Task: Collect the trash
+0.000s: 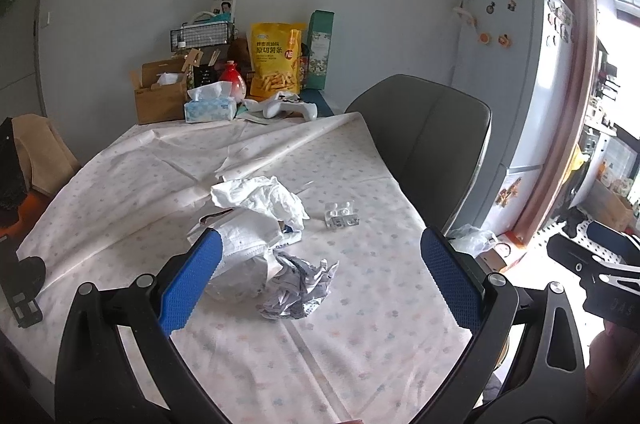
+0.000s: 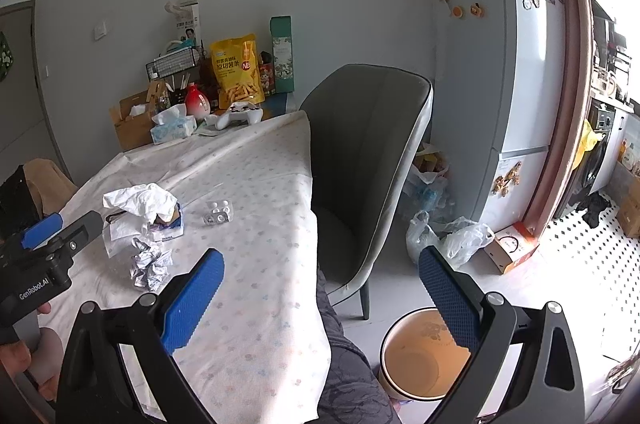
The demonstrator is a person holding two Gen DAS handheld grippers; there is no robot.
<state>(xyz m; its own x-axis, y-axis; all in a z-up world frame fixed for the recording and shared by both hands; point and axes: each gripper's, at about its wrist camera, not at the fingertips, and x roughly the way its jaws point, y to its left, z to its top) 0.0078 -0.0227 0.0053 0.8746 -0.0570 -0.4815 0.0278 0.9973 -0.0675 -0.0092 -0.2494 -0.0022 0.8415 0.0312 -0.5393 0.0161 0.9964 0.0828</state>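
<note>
A pile of trash lies mid-table: white crumpled tissues and wrappers, a crumpled printed paper ball and an empty pill blister pack. My left gripper is open and empty, hovering just above and before the pile, its left finger over the wrappers. The pile also shows in the right wrist view, with the paper ball and blister pack. My right gripper is open and empty, off the table's right edge above the bin.
A grey chair stands at the table's right side. Tissue box, snack bag, game controller and boxes crowd the table's far end. Plastic bags lie on the floor by the fridge.
</note>
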